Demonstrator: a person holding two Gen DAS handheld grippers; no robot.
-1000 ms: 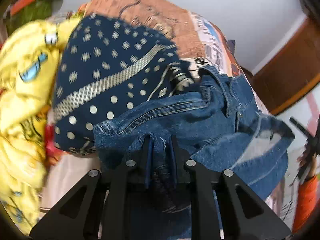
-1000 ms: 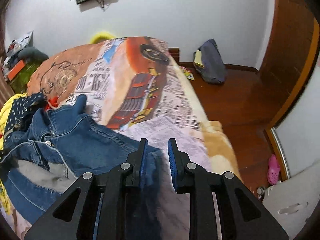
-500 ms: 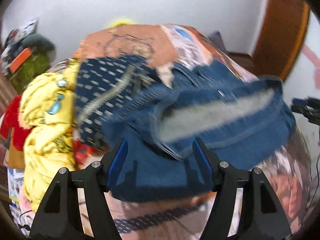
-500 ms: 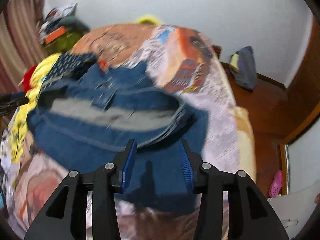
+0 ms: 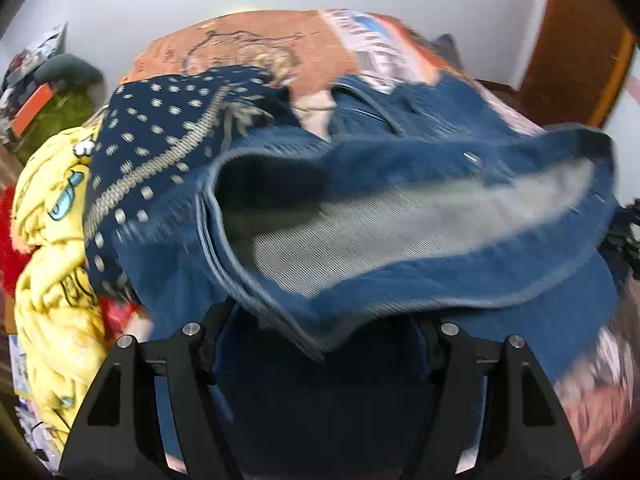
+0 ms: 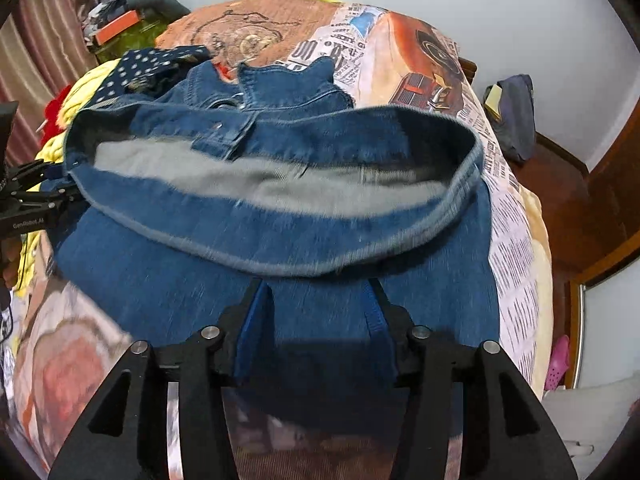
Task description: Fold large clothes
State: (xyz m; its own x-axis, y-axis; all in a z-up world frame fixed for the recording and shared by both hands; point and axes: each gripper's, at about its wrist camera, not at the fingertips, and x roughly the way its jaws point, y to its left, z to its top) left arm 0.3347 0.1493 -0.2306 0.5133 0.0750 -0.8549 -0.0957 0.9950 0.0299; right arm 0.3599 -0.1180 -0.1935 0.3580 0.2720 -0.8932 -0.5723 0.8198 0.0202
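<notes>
On the bed (image 6: 516,240), whose cover is printed with newsprint and an orange car, the denim jacket (image 6: 280,208) lies spread across the middle with its hem band turned up toward the collar, the pale inner side showing as a long strip. Both grippers hang over the jacket's near edge: the left gripper (image 5: 320,344) has its jaws wide apart with denim loose between them, the right gripper (image 6: 316,320) has just been opening further and grips nothing, the cloth lying flat beneath its fingers. By the look of it, one fold of the lower edge is laid and released; sleeves and sides seem yet to be brought in. Beside the jacket, toward the bed's left side, sit a navy dotted garment (image 5: 168,136) and a yellow cartoon blanket (image 5: 52,240). Beyond the bed are a white wall, wooden floor and a dark bag (image 6: 512,116).
</notes>
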